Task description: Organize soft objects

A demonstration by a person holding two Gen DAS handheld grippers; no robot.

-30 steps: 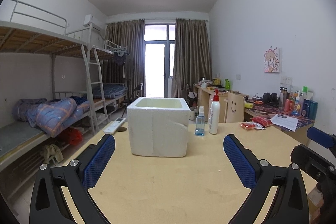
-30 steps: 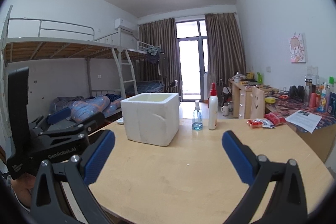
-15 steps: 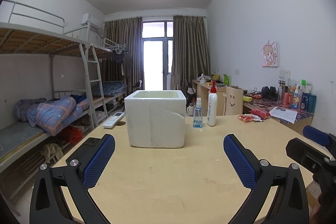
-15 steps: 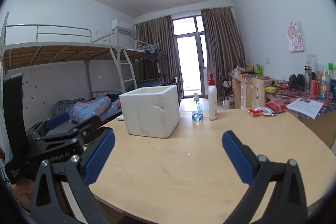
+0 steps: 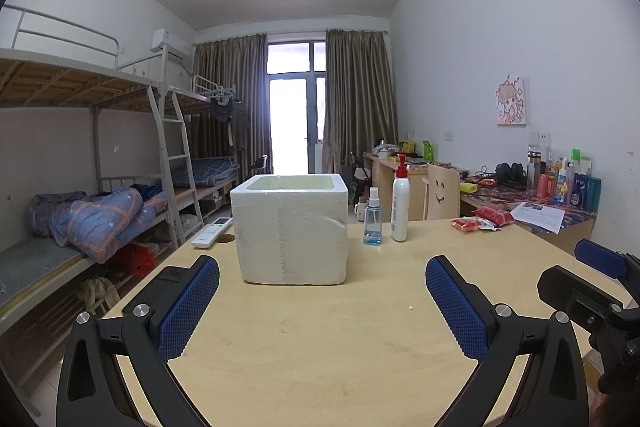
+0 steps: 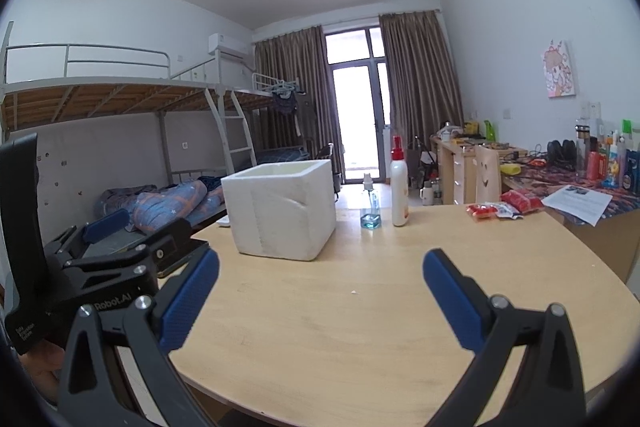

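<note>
**Both grippers spread above a bare stretch of desk, foam box ahead**

Centrally, the white foam box [image 5: 291,231] stands upright and open-topped on the round wooden desk [image 5: 320,339], well ahead of the left gripper [image 5: 322,301]; that gripper has its blue-padded fingers [image 5: 188,303] spread wide and holds nothing; bare desk shows between them. From the right wrist view, the right gripper [image 6: 320,297] is likewise spread wide and empty; the foam box [image 6: 280,209] lies ahead and to the left of its centre line, apart from both fingers. Beside the box, to its right, a small clear spray bottle [image 5: 372,217] with blue liquid stands just next to a tall white pump bottle [image 5: 400,199] with a red cap; both are upright. Red snack packets [image 5: 482,219] lie near the far right edge of the desk; a white remote control [image 5: 212,227] lies at the far left edge, near the box. What the box contains cannot be told; its interior is hidden by the rim. A bunk bed [image 5: 100,163] with a blue quilt stands left of the desk.
</note>
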